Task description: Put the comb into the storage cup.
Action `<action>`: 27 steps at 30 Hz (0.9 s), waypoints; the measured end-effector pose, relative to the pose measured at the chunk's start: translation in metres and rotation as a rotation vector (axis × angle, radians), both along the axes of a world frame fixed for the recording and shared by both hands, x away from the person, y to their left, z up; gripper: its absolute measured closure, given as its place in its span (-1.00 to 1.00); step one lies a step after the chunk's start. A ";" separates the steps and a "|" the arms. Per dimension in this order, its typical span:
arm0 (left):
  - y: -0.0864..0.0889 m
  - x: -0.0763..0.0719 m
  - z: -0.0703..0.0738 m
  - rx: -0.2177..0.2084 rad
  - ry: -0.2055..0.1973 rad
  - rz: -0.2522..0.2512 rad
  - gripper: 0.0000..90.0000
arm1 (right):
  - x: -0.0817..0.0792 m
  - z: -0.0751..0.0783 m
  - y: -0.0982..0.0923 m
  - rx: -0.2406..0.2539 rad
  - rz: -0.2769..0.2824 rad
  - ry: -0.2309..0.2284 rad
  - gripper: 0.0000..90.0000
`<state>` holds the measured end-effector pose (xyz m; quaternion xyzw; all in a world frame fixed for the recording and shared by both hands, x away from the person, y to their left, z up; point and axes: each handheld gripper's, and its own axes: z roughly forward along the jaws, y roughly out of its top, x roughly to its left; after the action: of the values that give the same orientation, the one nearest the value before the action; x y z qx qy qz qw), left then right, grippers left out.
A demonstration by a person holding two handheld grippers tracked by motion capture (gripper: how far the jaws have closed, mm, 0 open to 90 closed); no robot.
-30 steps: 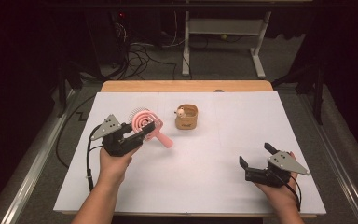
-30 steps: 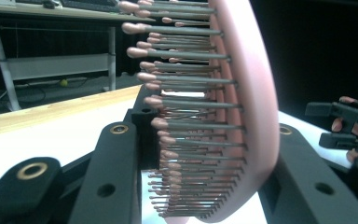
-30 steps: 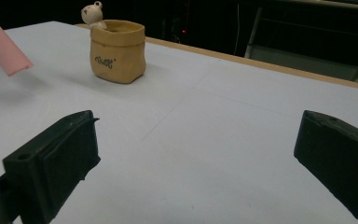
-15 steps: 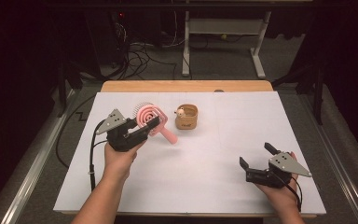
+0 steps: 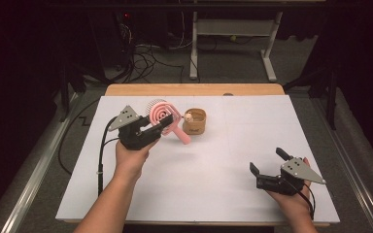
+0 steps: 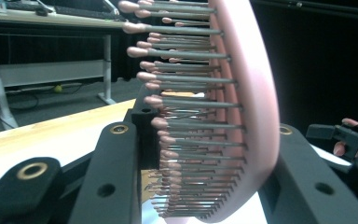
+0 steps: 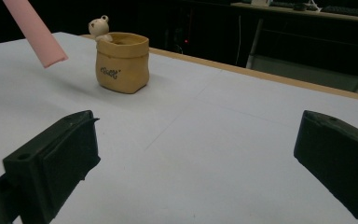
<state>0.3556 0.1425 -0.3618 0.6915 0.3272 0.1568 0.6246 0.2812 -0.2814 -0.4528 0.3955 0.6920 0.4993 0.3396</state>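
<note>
My left gripper (image 5: 161, 127) has its fingers (image 6: 116, 177) clenched on the round head of the pink hairbrush (image 5: 164, 115), one finger against the bristle side and the other against the smooth back. The brush is lifted off the white tabletop (image 5: 209, 184), toward the far left part of it, with the handle slanting down and to the right, its end hanging just beside the little tan pot (image 5: 194, 121). That pot stands upright on the sheet and a small bear figure (image 7: 99, 28) peeks over its rim. From the right gripper view, the handle tip (image 7: 37, 35) hovers above the surface, apart from the pot. My right gripper (image 5: 268, 163) rests low at the near right of the tabletop, well apart from brush and pot, its fingers (image 7: 56, 156) released and spread wide with nothing between them
</note>
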 end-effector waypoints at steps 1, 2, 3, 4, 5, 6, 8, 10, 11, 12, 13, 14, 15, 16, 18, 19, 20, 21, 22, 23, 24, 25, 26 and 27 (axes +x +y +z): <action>-0.002 0.001 0.001 -0.002 0.000 0.001 0.41 | 0.000 0.000 0.000 -0.002 0.002 -0.004 -0.99; -0.003 0.002 0.002 -0.001 0.001 0.000 0.41 | -0.001 0.001 0.001 -0.002 0.001 -0.005 -0.99; -0.003 0.002 0.002 -0.001 0.001 0.000 0.41 | -0.001 0.001 0.001 0.000 0.002 -0.006 -0.99; -0.005 0.003 0.005 0.003 -0.005 0.001 0.41 | -0.001 0.001 0.001 0.000 0.001 -0.007 -0.99; -0.006 0.004 0.005 0.001 -0.007 0.001 0.41 | -0.001 0.000 0.001 0.001 0.002 -0.004 -0.99; -0.006 0.004 0.005 0.001 -0.007 0.001 0.41 | -0.001 0.000 0.001 0.001 0.002 -0.004 -0.99; -0.007 0.007 0.007 -0.013 -0.005 0.001 0.41 | 0.000 0.000 0.000 0.001 0.004 -0.001 -0.99; -0.008 0.009 0.008 -0.017 -0.003 0.004 0.41 | 0.000 0.000 0.000 0.000 0.004 -0.002 -0.99; -0.009 0.012 0.009 -0.022 0.002 0.008 0.41 | 0.000 0.000 0.000 0.005 0.004 -0.003 -0.99; -0.010 0.013 0.009 -0.021 0.003 0.009 0.41 | 0.000 0.000 0.000 0.004 0.005 -0.005 -0.99; -0.011 0.014 0.010 -0.018 0.002 0.010 0.41 | -0.001 0.001 0.000 0.004 0.005 -0.008 -0.99; -0.012 0.015 0.012 -0.021 0.002 0.011 0.41 | -0.001 0.001 0.000 0.002 0.004 -0.008 -0.99; -0.012 0.016 0.013 -0.021 0.000 0.013 0.41 | -0.001 0.001 0.000 0.003 0.004 -0.008 -0.99; -0.012 0.016 0.013 -0.021 0.000 0.013 0.41 | -0.001 0.001 0.000 0.004 0.004 -0.010 -0.99; -0.014 0.018 0.015 -0.026 -0.002 0.015 0.41 | -0.001 0.002 0.000 0.008 0.004 -0.010 -0.99; -0.016 0.021 0.018 -0.021 -0.004 0.015 0.41 | -0.002 0.002 0.000 0.007 0.004 -0.012 -0.99; -0.017 0.022 0.019 -0.020 -0.004 0.015 0.41 | -0.002 0.002 0.000 0.007 0.006 -0.012 -0.99; -0.018 0.023 0.020 -0.019 -0.006 0.015 0.41 | -0.002 0.002 0.000 0.008 0.007 -0.011 -0.99; -0.019 0.023 0.021 -0.021 -0.007 0.016 0.41 | -0.002 0.002 0.001 0.008 0.009 -0.013 -0.99; -0.020 0.024 0.022 -0.020 -0.007 0.016 0.41 | -0.002 0.002 0.001 0.008 0.009 -0.013 -0.99; -0.021 0.025 0.023 -0.021 -0.008 0.016 0.41 | -0.002 0.002 0.001 0.009 0.010 -0.014 -0.99; -0.021 0.026 0.025 -0.019 -0.010 0.016 0.41 | -0.003 0.002 0.001 0.013 0.011 -0.014 -0.99; -0.022 0.027 0.026 -0.023 -0.012 0.016 0.41 | -0.003 0.003 0.001 0.015 0.012 -0.015 -0.99; -0.023 0.028 0.027 -0.025 -0.013 0.017 0.41 | -0.003 0.003 0.001 0.015 0.013 -0.015 -0.99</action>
<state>0.3840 0.1200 -0.3344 0.6799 0.3309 0.1623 0.6339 0.2786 -0.2800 -0.4502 0.3896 0.6883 0.5098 0.3385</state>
